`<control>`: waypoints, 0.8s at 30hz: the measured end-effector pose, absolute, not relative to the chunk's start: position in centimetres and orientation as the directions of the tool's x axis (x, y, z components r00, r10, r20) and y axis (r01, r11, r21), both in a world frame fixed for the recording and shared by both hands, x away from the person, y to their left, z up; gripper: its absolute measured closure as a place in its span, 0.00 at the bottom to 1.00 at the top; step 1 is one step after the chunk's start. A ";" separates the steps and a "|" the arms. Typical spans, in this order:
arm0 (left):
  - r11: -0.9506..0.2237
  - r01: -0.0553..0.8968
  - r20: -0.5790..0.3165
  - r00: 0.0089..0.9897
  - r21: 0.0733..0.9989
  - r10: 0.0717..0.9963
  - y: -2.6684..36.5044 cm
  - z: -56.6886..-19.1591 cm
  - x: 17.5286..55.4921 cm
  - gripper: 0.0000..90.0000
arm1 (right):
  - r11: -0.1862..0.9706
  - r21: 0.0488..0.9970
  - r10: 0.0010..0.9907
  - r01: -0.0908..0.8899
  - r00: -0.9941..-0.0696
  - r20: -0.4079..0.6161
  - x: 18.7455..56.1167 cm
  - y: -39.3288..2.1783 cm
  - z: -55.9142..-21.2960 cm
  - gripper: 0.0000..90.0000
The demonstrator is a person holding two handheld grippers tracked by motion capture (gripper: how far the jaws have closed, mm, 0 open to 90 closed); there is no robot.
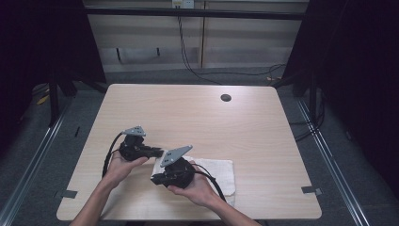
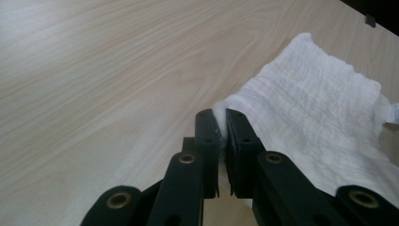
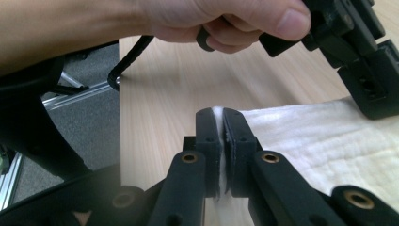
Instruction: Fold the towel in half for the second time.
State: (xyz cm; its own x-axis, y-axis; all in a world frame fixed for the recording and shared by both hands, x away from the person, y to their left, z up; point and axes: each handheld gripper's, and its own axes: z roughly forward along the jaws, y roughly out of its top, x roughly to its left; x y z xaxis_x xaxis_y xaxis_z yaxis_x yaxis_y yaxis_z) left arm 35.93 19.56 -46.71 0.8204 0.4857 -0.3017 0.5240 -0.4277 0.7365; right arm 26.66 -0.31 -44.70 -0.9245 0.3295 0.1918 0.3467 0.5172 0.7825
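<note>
The pale wood-grain worktop carries a white crinkled cotton cloth near its front edge, toward my side and a little right of the middle. My left hand-held gripper is clamped narrow on a corner of that cloth, a fold of it pinched between the pads. My right hand-held gripper is likewise closed on another edge of it.

Surface: pale wood-grain rectangular table with rounded corners | Far side: small round dark grommet hole | Near edge: white crinkled cloth towel lying on it, right of centre | Near corners: grey tape tabs
</note>
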 end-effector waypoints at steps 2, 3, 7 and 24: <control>-0.422 0.524 -0.299 0.817 0.740 0.493 19.9 -46.5 35.9 0.94 | 0.514 0.785 0.327 0.346 -0.925 0.193 26.8 -0.1 -44.6 0.95; -0.402 0.526 -0.302 0.812 0.750 0.499 20.5 -46.2 35.9 0.94 | 0.501 0.794 0.322 0.345 -0.926 0.199 27.0 0.3 -44.4 0.95; -0.376 0.518 -0.291 0.805 0.768 0.516 22.0 -45.0 35.8 0.94 | 0.489 0.803 0.307 0.341 -0.929 0.207 27.5 0.9 -43.8 0.95; -0.387 0.503 -0.253 0.803 0.773 0.540 23.1 -43.2 35.7 0.94 | 0.447 0.827 0.302 0.340 -0.928 0.218 27.6 2.5 -43.3 0.95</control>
